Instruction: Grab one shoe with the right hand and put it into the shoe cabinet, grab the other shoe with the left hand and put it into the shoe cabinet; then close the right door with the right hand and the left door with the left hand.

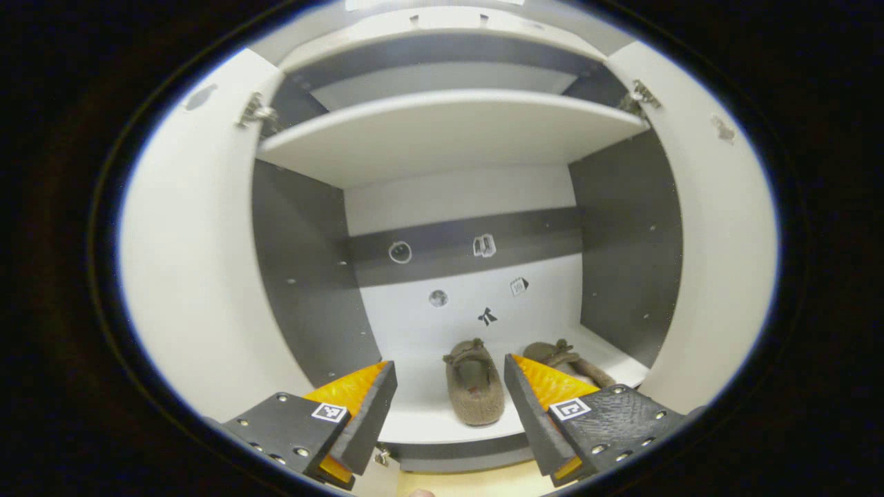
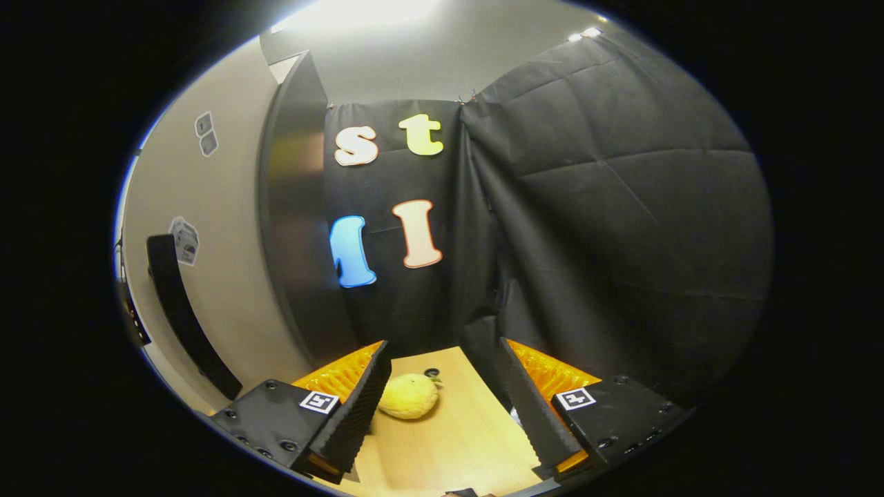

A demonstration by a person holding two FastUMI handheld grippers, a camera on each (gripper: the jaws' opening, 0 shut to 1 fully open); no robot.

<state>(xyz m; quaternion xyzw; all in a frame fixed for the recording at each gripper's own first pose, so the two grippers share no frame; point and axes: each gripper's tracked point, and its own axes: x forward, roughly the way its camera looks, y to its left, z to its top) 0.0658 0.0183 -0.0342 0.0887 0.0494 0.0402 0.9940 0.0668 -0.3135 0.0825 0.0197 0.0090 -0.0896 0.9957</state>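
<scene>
In the left gripper view the shoe cabinet stands with both doors swung wide. Two brown fuzzy shoes rest on its bottom shelf: one shoe in the middle, the other shoe to its right, partly hidden by a finger. My left gripper is open in front of the shelf, holding nothing. The left door and right door flank the opening. In the right gripper view my right gripper is open and empty, beside the outer face of a cabinet door with a dark handle.
A yellow lemon-like object lies on the wooden floor between the right gripper's fingers, farther off. Black cloth walls stand behind and to the right. An upper shelf spans the cabinet. Small stickers dot its back panel.
</scene>
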